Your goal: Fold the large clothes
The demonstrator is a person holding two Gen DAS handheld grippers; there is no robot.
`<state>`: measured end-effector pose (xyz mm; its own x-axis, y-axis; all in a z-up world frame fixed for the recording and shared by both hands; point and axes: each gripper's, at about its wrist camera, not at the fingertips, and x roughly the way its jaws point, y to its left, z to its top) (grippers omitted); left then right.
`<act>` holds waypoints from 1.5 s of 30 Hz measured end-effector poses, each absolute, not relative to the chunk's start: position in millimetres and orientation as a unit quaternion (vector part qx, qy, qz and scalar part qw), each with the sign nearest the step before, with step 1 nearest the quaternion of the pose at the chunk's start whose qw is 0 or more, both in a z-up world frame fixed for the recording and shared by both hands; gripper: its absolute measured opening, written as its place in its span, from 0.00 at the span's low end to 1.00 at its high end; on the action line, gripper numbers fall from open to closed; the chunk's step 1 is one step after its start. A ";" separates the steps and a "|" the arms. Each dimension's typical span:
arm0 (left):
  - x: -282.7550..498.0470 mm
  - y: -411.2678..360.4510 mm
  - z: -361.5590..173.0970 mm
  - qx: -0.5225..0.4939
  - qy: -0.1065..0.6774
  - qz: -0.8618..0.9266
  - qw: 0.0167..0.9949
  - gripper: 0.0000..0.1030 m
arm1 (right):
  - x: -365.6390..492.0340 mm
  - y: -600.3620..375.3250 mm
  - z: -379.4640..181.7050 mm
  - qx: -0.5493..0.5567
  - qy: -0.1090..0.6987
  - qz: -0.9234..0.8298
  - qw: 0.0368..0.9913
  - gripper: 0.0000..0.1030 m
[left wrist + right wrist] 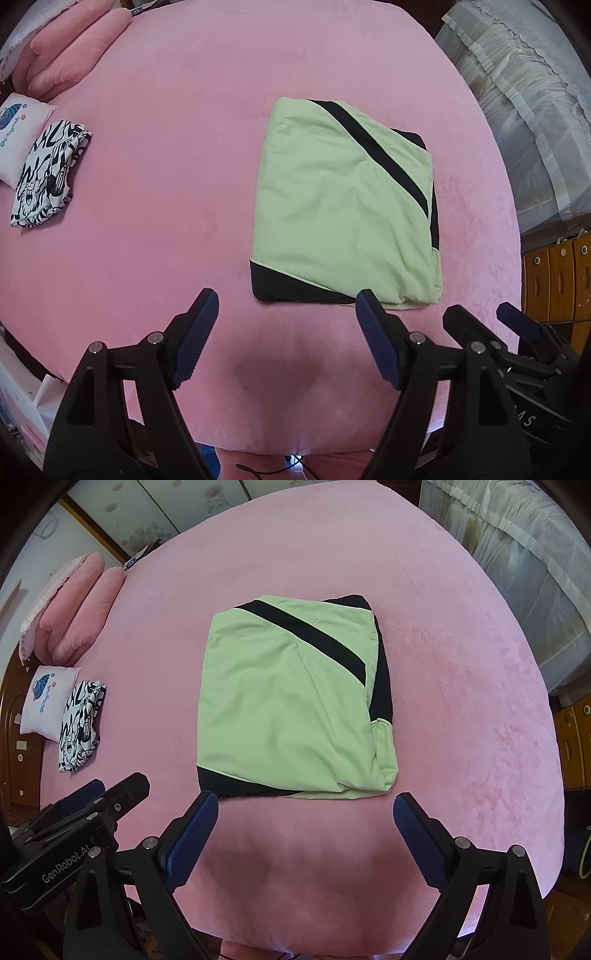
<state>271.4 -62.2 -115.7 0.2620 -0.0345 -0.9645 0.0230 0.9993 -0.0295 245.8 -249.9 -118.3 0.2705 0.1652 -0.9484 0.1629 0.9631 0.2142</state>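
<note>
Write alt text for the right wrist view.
A green and black garment lies folded into a neat rectangle on a pink bed. The open, empty right gripper hovers just short of its near edge. A black-and-white patterned cloth lies at far left by a small pillow.

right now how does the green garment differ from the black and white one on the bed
The green garment is plain green with black bands; the black-and-white garment is busily patterned. The green one looks larger and lies mid-bed; the patterned one sits at the edge beside a small pillow. Both are folded.
</note>
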 end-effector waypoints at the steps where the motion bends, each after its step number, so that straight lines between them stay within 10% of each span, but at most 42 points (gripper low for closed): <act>1: 271.3 -62.3 -115.1 -0.005 0.607 -0.018 0.795 0.72 | 245.9 -248.5 -117.7 0.134 0.604 0.001 0.786 0.94; 25: 288.3 -64.8 -154.8 0.000 0.631 -0.018 0.776 0.72 | 257.3 -249.6 -148.7 0.157 0.631 -0.001 0.759 0.94; 45: 391.3 -8.5 -293.8 -0.090 0.711 -0.063 0.694 0.72 | 334.5 -345.0 -307.7 0.343 0.676 0.025 0.652 0.94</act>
<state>391.3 -8.5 -293.8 -0.0193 -0.2153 -0.9764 -0.0400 0.9759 -0.2144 334.5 -345.0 -307.7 0.0846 0.4963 -0.8640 0.4320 0.7632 0.4806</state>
